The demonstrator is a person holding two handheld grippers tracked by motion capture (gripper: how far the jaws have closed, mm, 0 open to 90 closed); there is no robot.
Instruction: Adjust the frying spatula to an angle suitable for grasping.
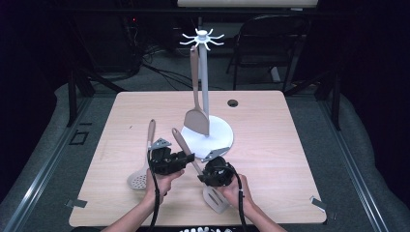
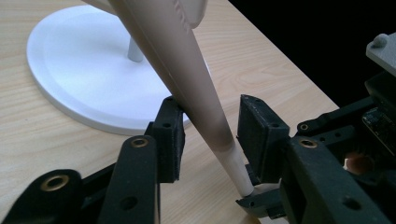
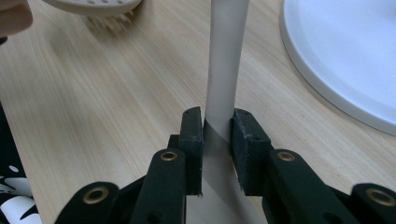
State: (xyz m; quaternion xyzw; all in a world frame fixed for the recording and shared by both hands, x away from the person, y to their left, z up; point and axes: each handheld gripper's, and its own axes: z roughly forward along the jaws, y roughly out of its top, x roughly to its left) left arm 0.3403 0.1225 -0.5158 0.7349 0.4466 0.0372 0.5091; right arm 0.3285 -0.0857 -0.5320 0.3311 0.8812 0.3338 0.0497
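1. Slotted turner (image 1: 193, 164): lies on the table (image 1: 270, 145) at 6 o'clock from the white stand base (image 1: 220, 137); brown handle runs toward 11 o'clock, pale blade (image 1: 215, 199) toward 5 o'clock. Its middle is hidden beneath both grippers in the high view.
2. Right gripper (image 3: 217, 140): jaws closed on the turner's pale shank (image 3: 226, 60), pads pressing both sides; the blade end is cut off at the bottom edge of the right gripper view.
3. Left gripper (image 2: 210, 135): jaws partly apart around the turner's handle (image 2: 187, 79). One pad appears to touch it and a gap shows beside the other, so no firm grip is visible.
4. Skimmer spoon (image 1: 142, 166): at 9 o'clock from the left gripper, its handle partly covered by the gripper's grey plate.
5. Hanging spatula (image 1: 196, 96): hangs from the stand's hook crown (image 1: 203, 38); which hook cannot be told.
6. Both hands: cut off at the bottom edge of the high view.
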